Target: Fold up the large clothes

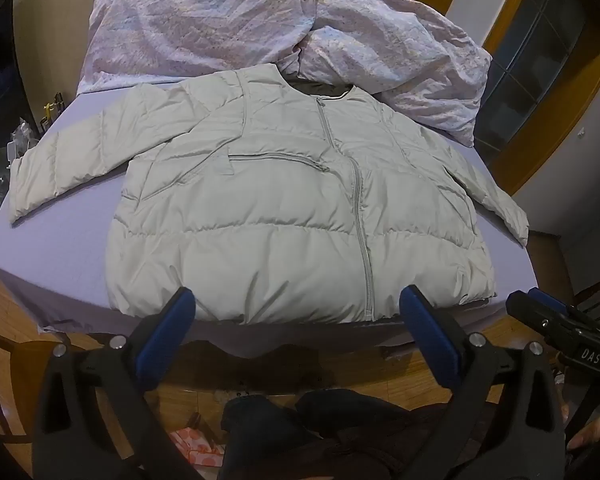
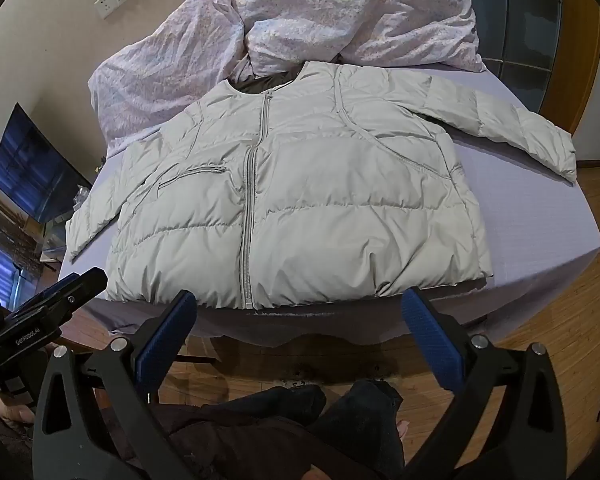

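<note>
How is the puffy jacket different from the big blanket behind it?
The jacket is plain pale grey; the blanket is lilac with a tiny speckled pattern. The jacket lies spread flat with its sleeves out and zipper closed; the blanket is bunched in a crumpled heap. The jacket sits near the bed's front edge; the blanket sits at the far end. Both rest on the purple sheet.

Puffer jacket (image 1: pixel 292 200) collar hides a dark lining; duvet (image 1: pixel 260 20) cropped by the top edge; shelf clutter (image 1: pixel 24 136) indistinct.

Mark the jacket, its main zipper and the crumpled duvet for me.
jacket (image 1: pixel 268 248), left wrist view, lower front panel.
main zipper (image 2: pixel 247 216), right wrist view, mid-length of the zipper.
duvet (image 1: pixel 204 28), left wrist view, left fold.
</note>
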